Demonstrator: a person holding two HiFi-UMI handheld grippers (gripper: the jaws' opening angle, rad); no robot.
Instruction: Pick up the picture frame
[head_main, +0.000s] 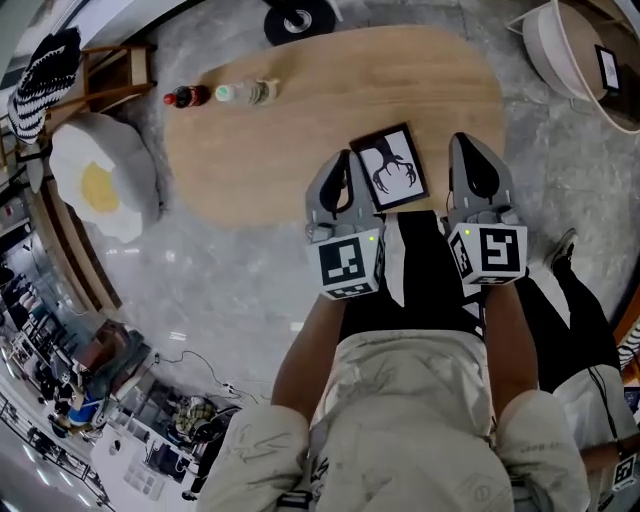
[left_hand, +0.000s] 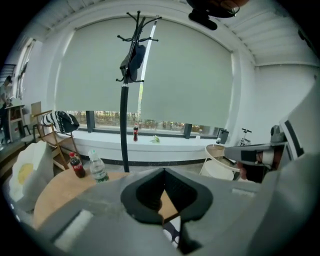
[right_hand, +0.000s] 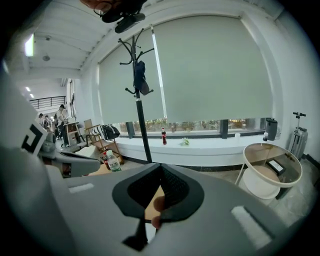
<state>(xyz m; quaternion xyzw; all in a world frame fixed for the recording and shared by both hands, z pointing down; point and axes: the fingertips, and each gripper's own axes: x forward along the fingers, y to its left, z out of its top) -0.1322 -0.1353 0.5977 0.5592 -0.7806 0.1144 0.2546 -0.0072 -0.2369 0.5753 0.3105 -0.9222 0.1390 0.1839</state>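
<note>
**Left tongs** (head_main: 340, 170) and **right tongs** (head_main: 470, 150): grey, each pressed together with nothing pinched. In the head view they stand one on each side of the picture frame (head_main: 393, 167); contact with it cannot be judged.

**Frame:** lies flat near the near edge of the surface (head_main: 290, 130). It has a thin black rectangular border around a white sheet bearing a black, branching, antler-like figure.

**Surface:** an oval of pale wood grain, set on a grey marbled floor (head_main: 220, 270).

**Far end:** a cola bottle (head_main: 187, 96) and a clear water bottle (head_main: 245, 92), just beside each other.

**Left of the surface:** a fried-egg-shaped cushion (head_main: 100, 185), soft, white with a yellow centre.

**Hard to read:** the left gripper view shows only a sliver of the frame beneath the closed tips. The right gripper view shows a blurred pinkish patch there — unidentifiable. In the head view the frame's near edge meets the person's dark trouser leg (head_main: 430, 270).
</note>
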